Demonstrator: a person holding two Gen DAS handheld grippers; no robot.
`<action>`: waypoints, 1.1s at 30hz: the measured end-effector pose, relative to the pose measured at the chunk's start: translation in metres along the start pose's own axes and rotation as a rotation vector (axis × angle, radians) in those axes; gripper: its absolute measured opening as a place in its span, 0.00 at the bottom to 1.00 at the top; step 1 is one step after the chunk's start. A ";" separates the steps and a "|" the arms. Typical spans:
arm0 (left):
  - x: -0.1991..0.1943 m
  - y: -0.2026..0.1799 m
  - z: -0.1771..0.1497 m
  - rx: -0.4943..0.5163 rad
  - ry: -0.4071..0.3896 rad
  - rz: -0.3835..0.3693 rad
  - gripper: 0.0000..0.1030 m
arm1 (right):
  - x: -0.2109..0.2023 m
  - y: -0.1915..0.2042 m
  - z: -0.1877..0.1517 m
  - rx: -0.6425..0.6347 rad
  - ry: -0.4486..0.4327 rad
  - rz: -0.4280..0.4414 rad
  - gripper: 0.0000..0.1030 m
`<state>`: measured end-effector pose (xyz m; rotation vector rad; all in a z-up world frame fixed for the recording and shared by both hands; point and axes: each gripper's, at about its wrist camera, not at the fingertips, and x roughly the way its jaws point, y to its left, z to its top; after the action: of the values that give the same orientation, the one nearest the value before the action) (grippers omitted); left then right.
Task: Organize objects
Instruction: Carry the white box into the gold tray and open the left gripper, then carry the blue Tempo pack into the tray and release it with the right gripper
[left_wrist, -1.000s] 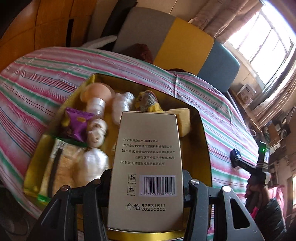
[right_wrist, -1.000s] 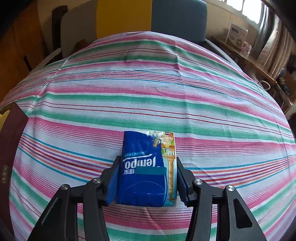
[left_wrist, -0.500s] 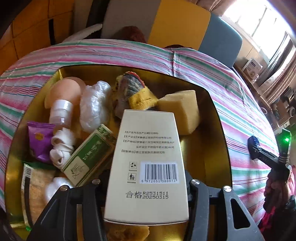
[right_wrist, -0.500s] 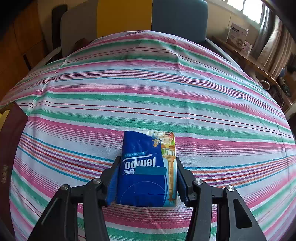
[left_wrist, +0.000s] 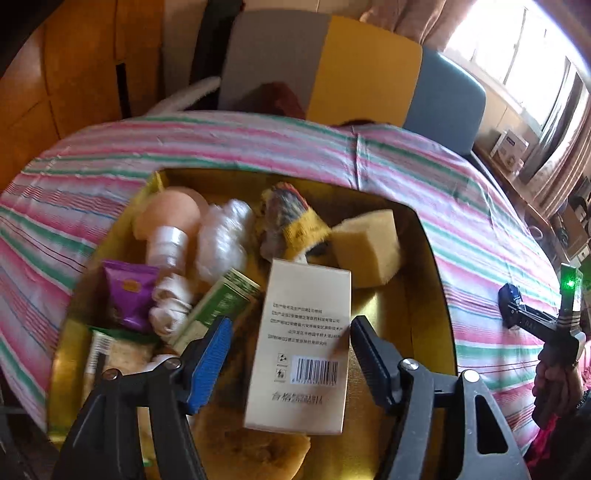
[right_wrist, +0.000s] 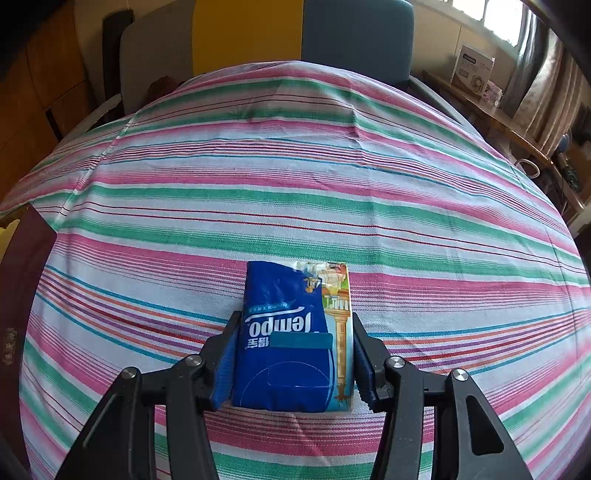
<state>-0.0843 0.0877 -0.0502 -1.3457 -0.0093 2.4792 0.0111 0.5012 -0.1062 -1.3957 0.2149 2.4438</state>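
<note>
Left wrist view first: we see the left gripper (left_wrist: 288, 354) with its jaws spread wide, and they have just been opening. Between them lies a beige carton (left_wrist: 301, 347), but the blue pad on the left and the black pad on the right both stand clear of its sides, so it is not gripped. The carton rests inside a gold tray (left_wrist: 436, 295) that sits on the striped tablecloth (left_wrist: 258, 136). On the carton we read a barcode and several lines of Chinese print, too blurred for us to give the characters. Around it in the tray we see a yellow sponge block (left_wrist: 365, 251), a green box (left_wrist: 218, 306), a purple packet (left_wrist: 129, 291), a peach-coloured bottle with a white cap (left_wrist: 170, 221) and a clear plastic bundle (left_wrist: 221, 236). At the right edge of this view a hand (left_wrist: 557, 384) holds the other gripper over the cloth. In the right wrist view, the right gripper (right_wrist: 291, 354) is closed on a blue tissue pack (right_wrist: 291, 339), both pads pressing its long sides, and the pack lies on the tablecloth. Its brand reads "Tempo", seen upside down, with smaller writing that we cannot make out.
</note>
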 end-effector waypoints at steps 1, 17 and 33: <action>-0.007 0.001 -0.001 0.003 -0.018 0.012 0.66 | 0.000 0.000 0.000 0.000 0.000 -0.001 0.52; -0.074 0.022 -0.034 0.037 -0.196 0.167 0.66 | -0.003 0.008 -0.007 -0.007 -0.025 -0.022 0.51; -0.079 0.042 -0.042 -0.002 -0.200 0.150 0.66 | -0.051 0.061 -0.010 -0.042 -0.024 0.042 0.51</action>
<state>-0.0213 0.0199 -0.0157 -1.1318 0.0456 2.7300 0.0219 0.4307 -0.0687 -1.3917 0.1901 2.5120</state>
